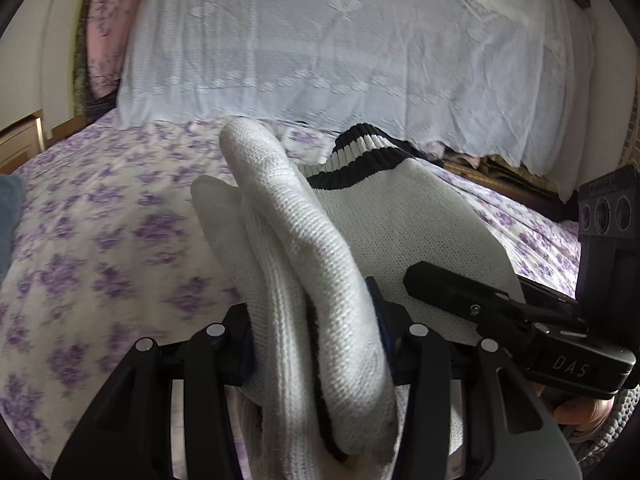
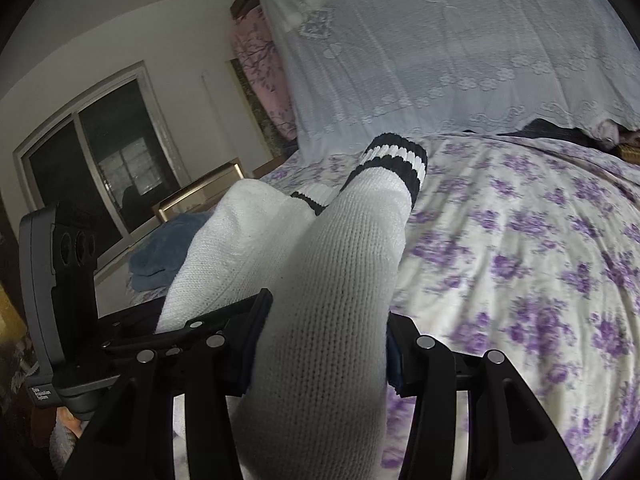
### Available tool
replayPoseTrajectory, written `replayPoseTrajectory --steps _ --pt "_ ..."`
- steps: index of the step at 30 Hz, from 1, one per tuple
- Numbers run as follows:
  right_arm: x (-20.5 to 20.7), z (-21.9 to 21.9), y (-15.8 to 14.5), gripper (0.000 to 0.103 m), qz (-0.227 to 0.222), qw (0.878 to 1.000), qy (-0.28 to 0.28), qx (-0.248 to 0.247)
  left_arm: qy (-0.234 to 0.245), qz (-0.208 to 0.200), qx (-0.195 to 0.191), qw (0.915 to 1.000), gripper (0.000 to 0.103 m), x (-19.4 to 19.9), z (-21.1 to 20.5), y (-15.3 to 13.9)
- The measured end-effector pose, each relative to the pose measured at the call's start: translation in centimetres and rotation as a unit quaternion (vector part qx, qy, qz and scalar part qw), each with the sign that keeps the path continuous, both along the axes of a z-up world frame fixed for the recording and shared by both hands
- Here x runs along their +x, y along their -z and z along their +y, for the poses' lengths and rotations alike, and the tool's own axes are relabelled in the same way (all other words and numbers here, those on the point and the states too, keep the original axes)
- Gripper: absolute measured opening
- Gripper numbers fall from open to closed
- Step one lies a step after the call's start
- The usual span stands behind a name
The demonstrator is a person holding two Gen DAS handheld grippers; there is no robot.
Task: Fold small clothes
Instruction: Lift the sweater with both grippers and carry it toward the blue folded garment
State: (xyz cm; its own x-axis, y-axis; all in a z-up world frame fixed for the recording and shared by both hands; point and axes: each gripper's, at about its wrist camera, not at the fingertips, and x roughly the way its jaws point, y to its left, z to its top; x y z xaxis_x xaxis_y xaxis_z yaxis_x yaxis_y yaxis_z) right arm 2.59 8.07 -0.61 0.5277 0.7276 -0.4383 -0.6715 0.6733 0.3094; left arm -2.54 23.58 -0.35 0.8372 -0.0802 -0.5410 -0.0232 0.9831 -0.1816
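Observation:
A white knit sock [image 1: 320, 264] with black and white striped cuff [image 1: 360, 160] is held above a bed with a purple-flowered sheet [image 1: 100, 240]. My left gripper [image 1: 316, 344] is shut on the sock's folded foot end. My right gripper [image 2: 320, 340] is shut on the sock [image 2: 332, 280] nearer its leg, with the striped cuff [image 2: 396, 164] pointing away. Each gripper shows in the other's view: the right one [image 1: 520, 320] at the right, the left one [image 2: 132, 332] at the left. The two grippers are close together.
A white lace cover [image 1: 340, 48] drapes over pillows at the bed's head. A pink flowered pillow [image 1: 108, 32] stands at the left. A blue cloth [image 2: 164, 252] lies on the bed's far side. A dark window [image 2: 92, 172] and a wooden nightstand [image 2: 200, 196] lie beyond.

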Motion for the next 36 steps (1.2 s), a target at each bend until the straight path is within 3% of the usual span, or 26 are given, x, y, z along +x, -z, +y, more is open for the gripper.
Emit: replayPoseTrajectory --steps 7,13,24,36 --pt "-2.0 8.6 -1.9 0.050 -0.016 0.998 -0.056 -0.010 -0.055 -0.012 -0.008 0.9984 0.045 -3.2 7.3 -1.5" --pt "-1.9 16.0 -2.7 0.050 -0.012 0.995 -0.100 0.001 -0.109 -0.018 0.007 0.9938 0.045 -5.4 13.3 -3.0" --pt "-1.8 30.6 -4.9 0.050 0.001 0.979 -0.199 0.034 -0.226 -0.035 0.032 0.9729 0.045 -9.3 26.5 -6.4" --pt "-0.7 43.6 -5.6 0.050 0.004 0.968 -0.249 0.040 -0.293 -0.038 0.035 0.9546 0.044 -9.5 38.6 -7.4"
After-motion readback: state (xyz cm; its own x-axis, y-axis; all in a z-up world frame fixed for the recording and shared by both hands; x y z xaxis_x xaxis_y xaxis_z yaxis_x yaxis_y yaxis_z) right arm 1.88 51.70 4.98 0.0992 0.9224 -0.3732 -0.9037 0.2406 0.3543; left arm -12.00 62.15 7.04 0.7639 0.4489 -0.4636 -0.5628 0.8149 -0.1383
